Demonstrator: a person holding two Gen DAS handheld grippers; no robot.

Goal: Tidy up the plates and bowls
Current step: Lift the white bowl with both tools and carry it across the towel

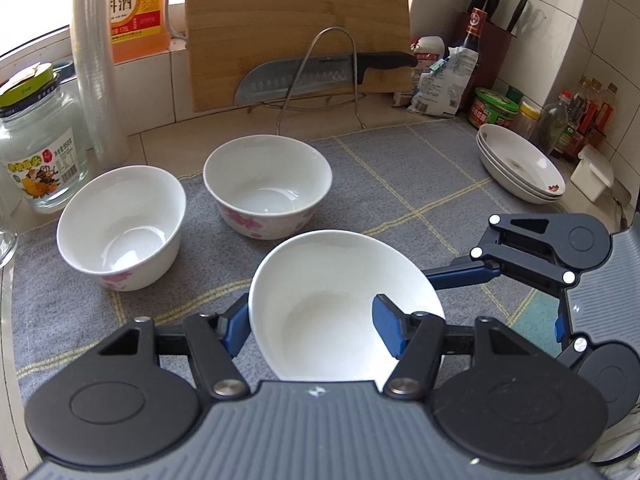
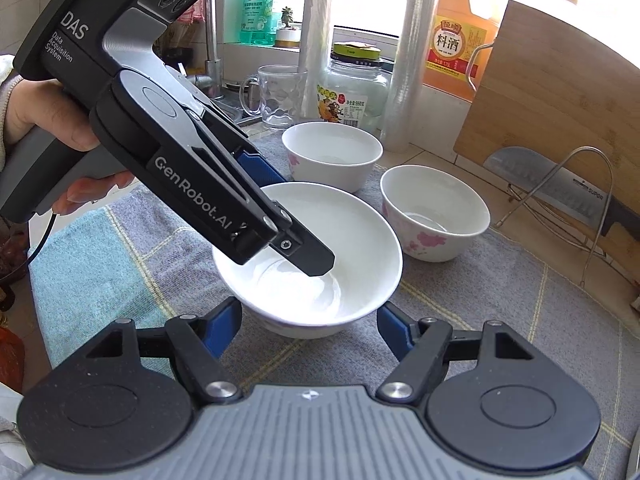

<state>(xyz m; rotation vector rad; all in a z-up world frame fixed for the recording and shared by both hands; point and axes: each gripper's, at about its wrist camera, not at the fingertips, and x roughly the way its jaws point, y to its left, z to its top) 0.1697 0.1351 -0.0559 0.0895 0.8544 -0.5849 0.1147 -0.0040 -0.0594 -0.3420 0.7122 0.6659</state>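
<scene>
I hold a plain white bowl (image 1: 320, 312) (image 2: 320, 240) tilted just above the grey checked mat (image 1: 400, 184). My left gripper (image 1: 310, 320) (image 2: 304, 240) is shut on its wall, one finger inside and one outside. My right gripper (image 2: 308, 320) clasps the bowl's lower part from both sides. One of its fingers (image 1: 460, 276) reaches the bowl's right side in the left wrist view. Two bowls with pink flowers (image 1: 120, 228) (image 1: 268, 188) stand upright on the mat beyond. A stack of shallow white plates (image 1: 520, 168) sits at the far right.
A glass jar (image 1: 40, 148) and a glass mug (image 2: 280, 96) stand at the left. A wooden cutting board (image 1: 296, 28), a cleaver (image 1: 296, 78) and a wire rack (image 1: 320, 80) line the back wall. Bottles and jars (image 1: 568, 120) crowd the right corner.
</scene>
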